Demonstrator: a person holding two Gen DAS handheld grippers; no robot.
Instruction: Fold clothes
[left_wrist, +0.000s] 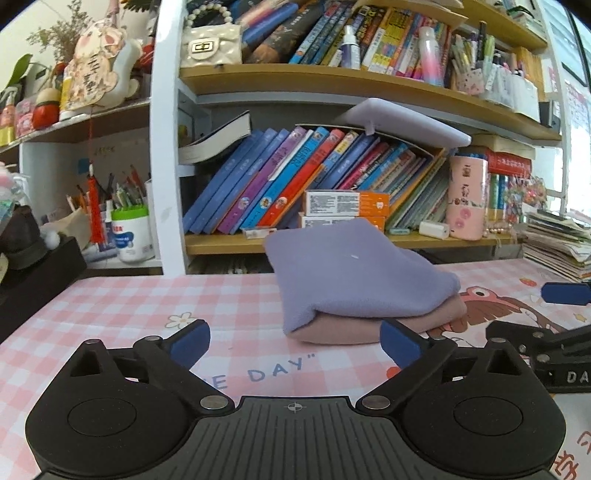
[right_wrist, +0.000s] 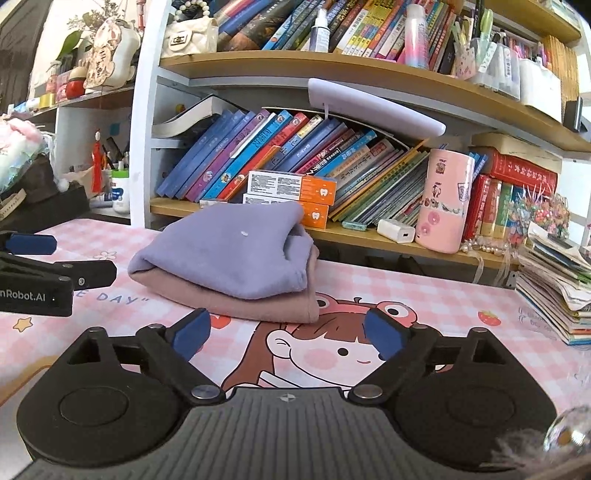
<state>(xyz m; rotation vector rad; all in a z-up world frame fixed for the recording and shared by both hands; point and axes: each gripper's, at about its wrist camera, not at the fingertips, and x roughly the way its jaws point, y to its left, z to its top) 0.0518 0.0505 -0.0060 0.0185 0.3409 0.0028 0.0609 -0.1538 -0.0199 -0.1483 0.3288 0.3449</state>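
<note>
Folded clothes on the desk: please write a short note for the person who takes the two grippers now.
Left gripper: open, holding nothing, just short of the clothes.
Right gripper: open, holding nothing, also in front of the pile.
Clothes: the purple garment lies folded on top of the folded pink garment, one stack on the pink checked mat before the bookshelf.
Done: both pieces look folded and stacked.
Left: no other loose clothing shows in these views; check outside them, perhaps tidy the stack.
</note>
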